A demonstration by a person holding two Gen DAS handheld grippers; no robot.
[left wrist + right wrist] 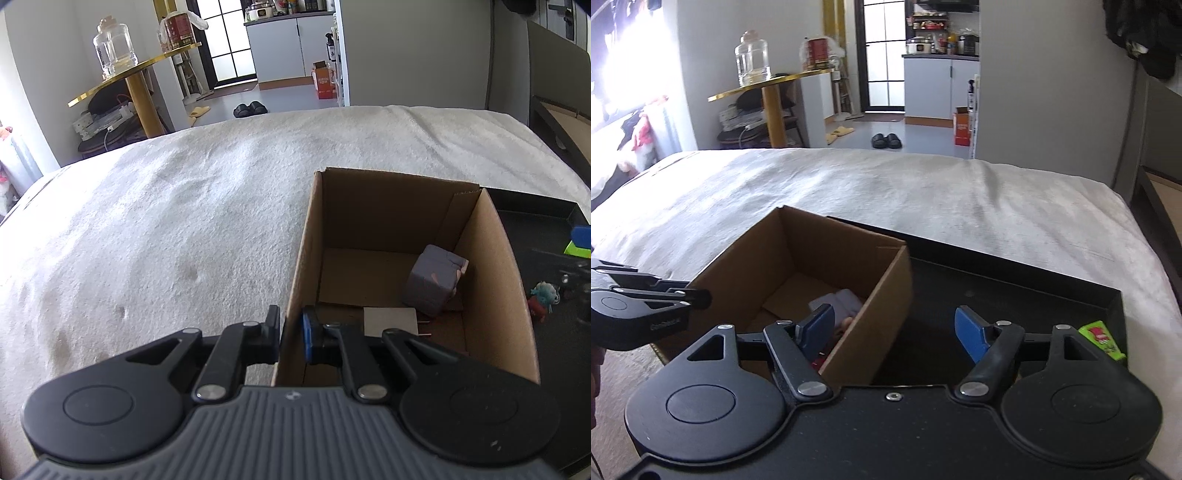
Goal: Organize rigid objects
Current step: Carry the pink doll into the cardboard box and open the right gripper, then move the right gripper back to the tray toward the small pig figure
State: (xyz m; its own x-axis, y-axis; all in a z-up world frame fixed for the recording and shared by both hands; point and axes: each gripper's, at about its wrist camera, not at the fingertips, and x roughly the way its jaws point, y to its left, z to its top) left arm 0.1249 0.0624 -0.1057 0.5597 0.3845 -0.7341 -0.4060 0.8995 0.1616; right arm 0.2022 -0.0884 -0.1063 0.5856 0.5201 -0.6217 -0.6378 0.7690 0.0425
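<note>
Clenched on the near left wall of the open brown cardboard box (491, 280), the left tongs (291, 332) pinch it with one finger on each side. Inside lie a grey cube-shaped block (432, 280) and a white card (388, 321). Right tongs (899, 332) hang released, empty, over the shallow black tray (997, 273) beside the box on the white bed (849, 192).

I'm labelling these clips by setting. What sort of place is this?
Probably a small flat's bedroom: work happens on a bed under a white cover, slippers lie on the floor, and a kitchen counter with pots shows through the doorway.
</note>
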